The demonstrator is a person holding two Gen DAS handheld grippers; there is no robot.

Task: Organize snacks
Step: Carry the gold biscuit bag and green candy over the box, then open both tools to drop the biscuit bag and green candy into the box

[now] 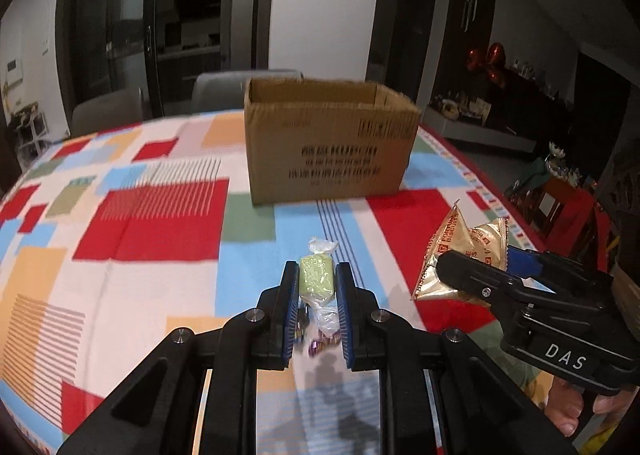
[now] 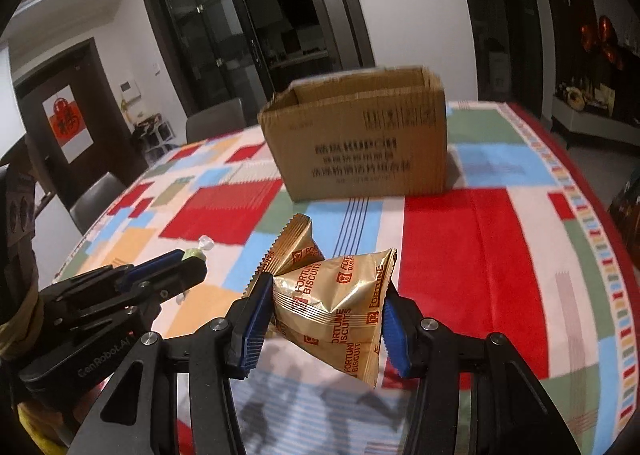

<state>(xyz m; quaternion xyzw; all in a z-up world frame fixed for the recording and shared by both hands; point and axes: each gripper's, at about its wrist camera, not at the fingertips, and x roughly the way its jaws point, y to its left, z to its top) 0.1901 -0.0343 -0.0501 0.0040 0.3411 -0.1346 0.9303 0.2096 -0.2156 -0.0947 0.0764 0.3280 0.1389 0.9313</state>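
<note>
A green candy (image 1: 317, 280) in a clear wrapper is being squeezed between the two blue pads of the left claw (image 1: 318, 287). The claw is closed tight on it, with a pad pressing on each side. One twisted end of the wrapper is sticking out past the fingertips, and the other end is hanging down behind the candy. The candy is being held up in the air above the near part of the table (image 1: 160, 215), which is covered with a cloth of red, blue, orange and green blocks. A few small sweets (image 1: 320, 343) are being left on the cloth just under the claw, close to the near edge.

Two gold biscuit packets (image 2: 332, 295) are being held together in the right claw (image 2: 326, 311). This claw is about half open, and its blue pads are pressing on the left and right sides of the packets. The packets are poking forward and up past the fingertips, and they are being held off the cloth too, nearer the right edge of the table. Seen from the left wrist view, the right claw is just beside the left one.

A brown cardboard box (image 1: 328, 143) with an open top is being kept on the far side of the table, well apart from both claws. Gray chairs (image 1: 224, 89) are being kept behind the far edge.
</note>
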